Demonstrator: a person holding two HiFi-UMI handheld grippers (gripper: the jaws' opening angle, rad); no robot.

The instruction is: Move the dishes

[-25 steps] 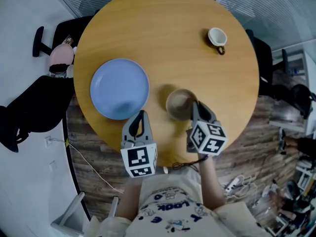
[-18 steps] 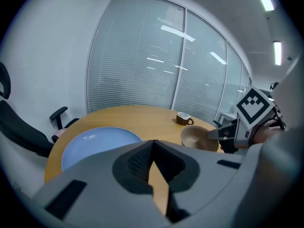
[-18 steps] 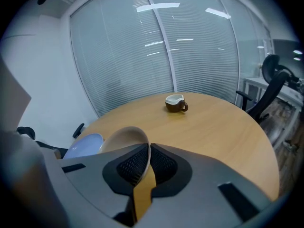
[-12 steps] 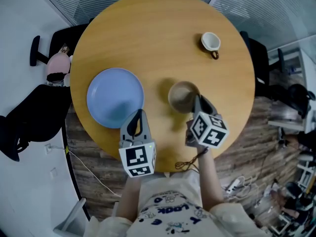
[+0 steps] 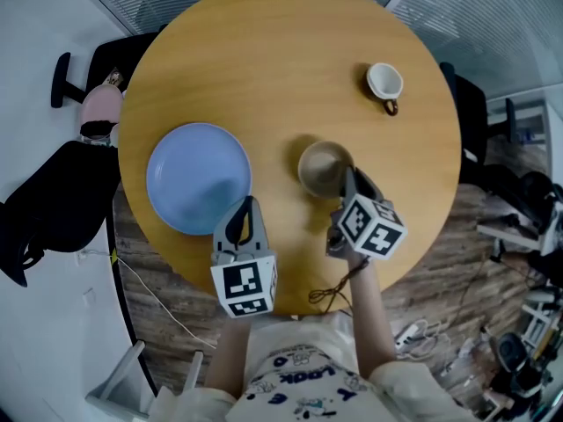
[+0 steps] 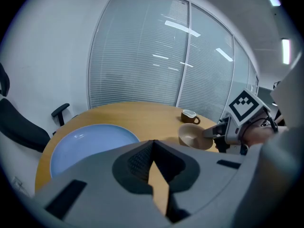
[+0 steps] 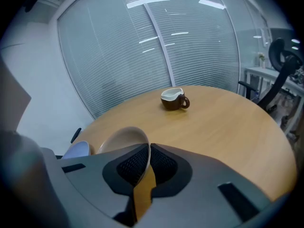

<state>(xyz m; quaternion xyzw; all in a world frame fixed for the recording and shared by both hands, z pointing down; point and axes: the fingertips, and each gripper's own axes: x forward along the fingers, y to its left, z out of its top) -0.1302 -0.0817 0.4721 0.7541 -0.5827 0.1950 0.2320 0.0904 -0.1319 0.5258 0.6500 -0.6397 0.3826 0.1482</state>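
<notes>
Right now your right gripper (image 5: 350, 181) has the tan bowl (image 5: 323, 167) by its near rim. The jaws are pinched tight on that thin rim, one pad inside the bowl and one outside. The bowl sits near the middle of the round wooden table (image 5: 281, 51), a bit toward your side. It tips a little, with the held edge higher. You cannot tell from these views if its bottom touches the wood.

Just to the left of the bowl lies the big blue plate (image 5: 198, 178), flat on the table and close to the left edge. The two dishes are apart and do not touch.

Your left gripper (image 5: 249, 207) hangs over the near edge of the table, just beside the plate's near right side. Its jaws are pressed together with only the table showing past them.

Far across the table, well apart from the bowl, stands a small brown cup (image 5: 385, 83) that is white inside. Its handle points toward your side.

A black chair (image 5: 53, 192) stands off the table's left side. Gray blinds (image 6: 142, 56) cover the wall behind the table.
</notes>
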